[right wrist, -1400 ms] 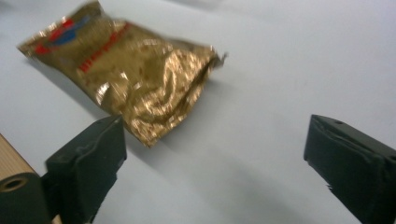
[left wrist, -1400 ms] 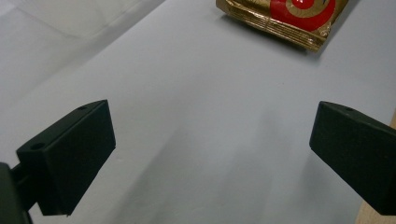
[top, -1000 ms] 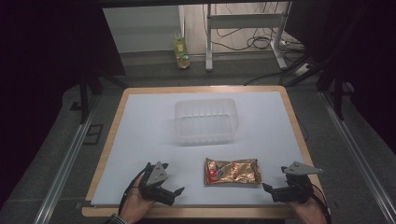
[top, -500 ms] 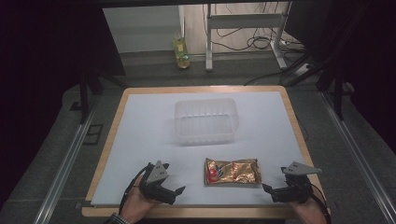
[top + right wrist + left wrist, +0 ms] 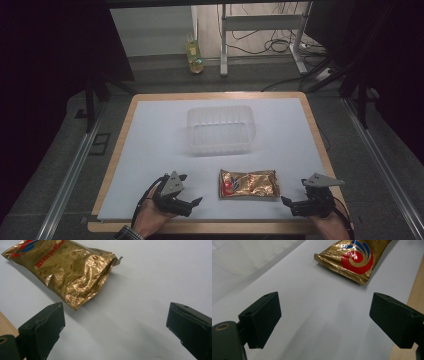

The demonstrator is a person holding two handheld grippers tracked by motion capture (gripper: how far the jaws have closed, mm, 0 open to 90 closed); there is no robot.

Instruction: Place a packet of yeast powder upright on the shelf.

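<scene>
One clear ribbed plastic tub (image 5: 221, 129) is sitting empty at the tabletop's (image 5: 150, 150) centre. One crinkled gold foil packet (image 5: 249, 183) is lying flat at its 6 o'clock, between the left gripper (image 5: 194, 203) and right gripper (image 5: 286, 202). Both grippers' fingers are standing wide, holding nothing; the left's have just been narrowing slightly.
</scene>
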